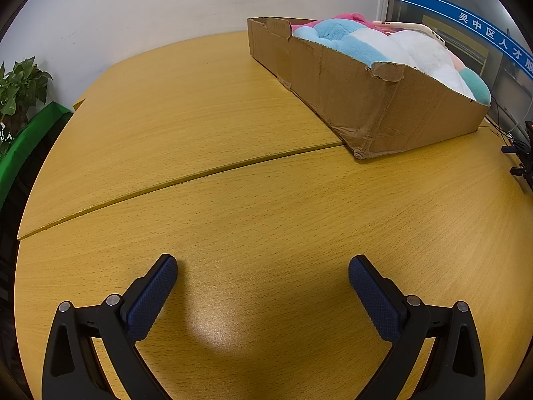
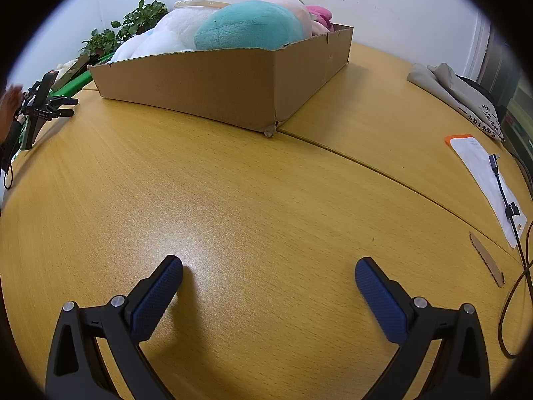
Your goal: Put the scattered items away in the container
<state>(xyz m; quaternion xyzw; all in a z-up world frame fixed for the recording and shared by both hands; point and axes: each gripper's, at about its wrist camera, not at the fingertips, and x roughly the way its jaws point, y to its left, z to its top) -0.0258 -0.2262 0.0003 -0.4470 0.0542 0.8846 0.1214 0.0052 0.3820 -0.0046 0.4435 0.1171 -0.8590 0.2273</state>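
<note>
A shallow cardboard box (image 1: 383, 100) sits on the wooden table at the upper right of the left wrist view, filled with plush toys (image 1: 359, 41) in blue, white, pink and teal; a pale phone case (image 1: 413, 28) lies on top. My left gripper (image 1: 263, 263) hangs open over bare table, well short of the box. In the right wrist view the same box (image 2: 213, 86) stands ahead, a teal plush (image 2: 250, 26) bulging above its rim. My right gripper (image 2: 269, 266) is open too, nothing between its blue pads.
A seam (image 2: 366, 166) runs across the table. At the right lie a white packet (image 2: 486, 180) with an orange edge, a black cable (image 2: 509, 213), a cardboard strip (image 2: 486, 260) and a folded grey bag (image 2: 456, 93). Potted plants (image 2: 133, 23) stand at the wall. A hand (image 2: 8, 103) holds the other gripper at left.
</note>
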